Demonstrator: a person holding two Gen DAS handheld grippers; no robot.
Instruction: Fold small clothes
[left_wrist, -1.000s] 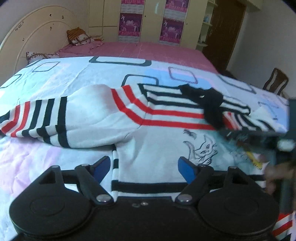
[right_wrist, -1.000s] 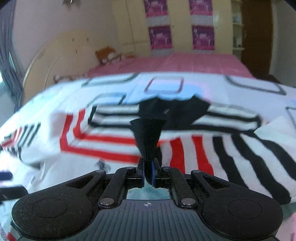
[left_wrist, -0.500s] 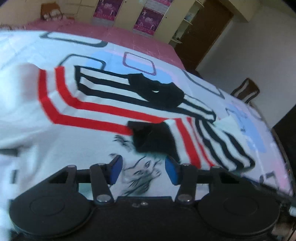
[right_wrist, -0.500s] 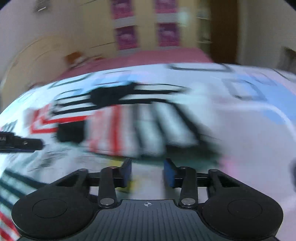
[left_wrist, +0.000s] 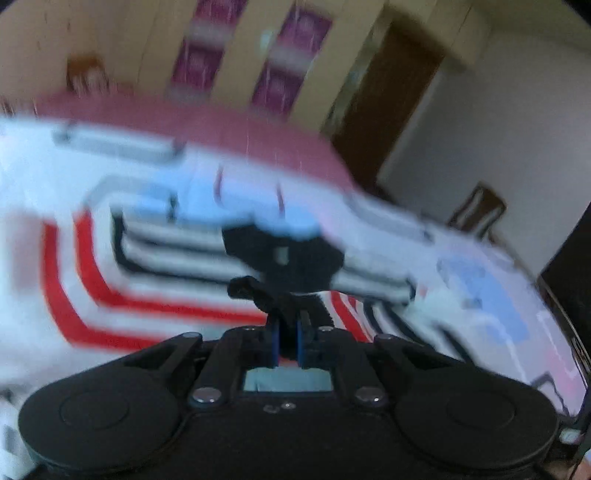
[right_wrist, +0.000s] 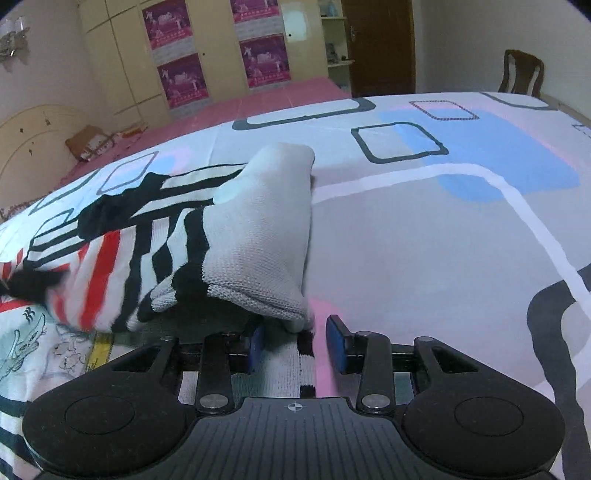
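Note:
A small white sweater with red and black stripes and a black collar lies on the bed. In the blurred left wrist view my left gripper is shut on the sleeve's black cuff, which sticks up between the blue pads. In the right wrist view the right sleeve lies folded inward over the sweater body. My right gripper is open at the sweater's side edge, with the striped hem between its fingers.
The bed is covered by a white sheet with grey, blue and pink shapes, and a pink sheet further back. A wardrobe with posters, a brown door and a wooden chair stand beyond the bed.
My right gripper let go of the black cuff, opened and swung to the sweater's right side. My left gripper moved right to the cuff and closed on it.

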